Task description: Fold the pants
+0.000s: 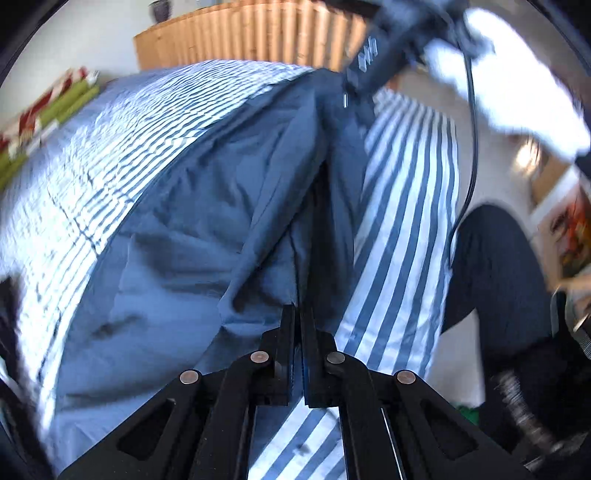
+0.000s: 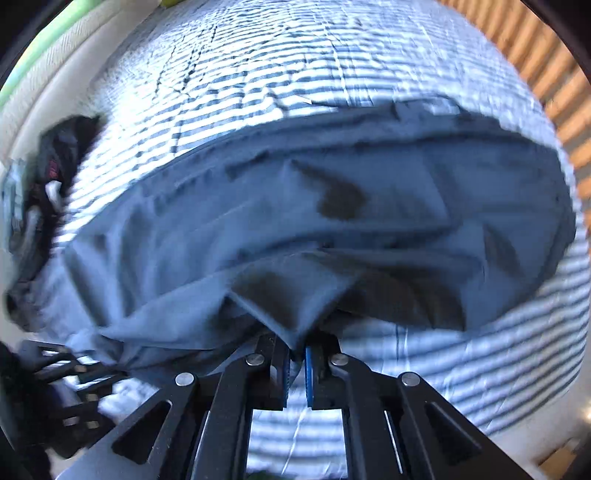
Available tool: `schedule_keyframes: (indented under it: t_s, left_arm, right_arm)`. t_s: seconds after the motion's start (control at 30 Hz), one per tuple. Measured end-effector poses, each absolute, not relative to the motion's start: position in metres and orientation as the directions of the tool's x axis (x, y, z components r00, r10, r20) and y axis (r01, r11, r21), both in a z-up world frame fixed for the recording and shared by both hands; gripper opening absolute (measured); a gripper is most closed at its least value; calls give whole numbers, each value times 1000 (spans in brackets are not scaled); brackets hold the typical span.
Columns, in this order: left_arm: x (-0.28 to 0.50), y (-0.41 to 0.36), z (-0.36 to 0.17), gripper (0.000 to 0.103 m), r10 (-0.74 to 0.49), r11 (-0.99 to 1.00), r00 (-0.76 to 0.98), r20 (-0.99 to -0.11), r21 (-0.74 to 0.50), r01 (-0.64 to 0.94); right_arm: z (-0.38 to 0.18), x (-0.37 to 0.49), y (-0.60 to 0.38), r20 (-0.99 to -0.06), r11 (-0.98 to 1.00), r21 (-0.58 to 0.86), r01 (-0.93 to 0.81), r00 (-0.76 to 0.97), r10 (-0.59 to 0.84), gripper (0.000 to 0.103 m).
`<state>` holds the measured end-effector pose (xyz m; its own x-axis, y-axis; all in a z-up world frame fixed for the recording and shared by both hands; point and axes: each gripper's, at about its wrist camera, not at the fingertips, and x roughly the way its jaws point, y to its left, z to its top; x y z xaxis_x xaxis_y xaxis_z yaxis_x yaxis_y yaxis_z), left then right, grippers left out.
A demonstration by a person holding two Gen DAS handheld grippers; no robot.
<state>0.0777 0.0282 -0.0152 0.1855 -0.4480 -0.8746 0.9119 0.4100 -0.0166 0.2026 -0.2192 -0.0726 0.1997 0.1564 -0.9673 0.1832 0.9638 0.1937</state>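
Note:
Blue pants (image 1: 207,229) lie crumpled across a striped bed cover (image 1: 406,184). My left gripper (image 1: 298,310) is shut on a folded edge of the pants, which runs up from the fingertips. At the top of the left wrist view my right gripper (image 1: 347,98) grips the far end of the same edge. In the right wrist view the pants (image 2: 332,206) spread wide, one corner drawn down into my right gripper (image 2: 298,350), which is shut on it between blue pads. The cloth near both grips is lifted slightly off the bed.
A wooden slatted headboard (image 1: 258,33) stands behind the bed. Green and red things (image 1: 55,107) lie beside it. A person's dark trouser leg (image 1: 495,277) and white sleeve (image 1: 517,81) are on the right. A dark bundle (image 2: 48,177) sits at the bed's left edge.

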Motion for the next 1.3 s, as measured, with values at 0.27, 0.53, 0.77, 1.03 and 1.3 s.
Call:
schedule_keyframes:
  t_s: [0.27, 0.53, 0.77, 1.03, 1.3]
  left_arm:
    - [76, 22, -27, 2, -425, 409, 173, -888, -18, 912]
    - [88, 23, -22, 2, -429, 433, 178, -886, -28, 901]
    - [61, 28, -24, 2, -446, 370, 136, -884, -44, 928]
    - [36, 21, -44, 1, -401, 406, 304, -864, 130, 905]
    - [16, 18, -61, 1, -382, 443, 376, -844, 190, 876]
  right_arm:
    - [-51, 142, -175, -893, 982, -176, 72, 407, -190, 33]
    - [-85, 132, -107, -892, 942, -261, -211, 426, -152, 38]
    - [-101, 170, -169, -959, 997, -83, -6, 271, -78, 33]
    - [-29, 158, -139, -919, 975, 48, -217, 373, 128, 36]
    - [-65, 261, -50, -915, 866, -118, -486, 393, 96, 38]
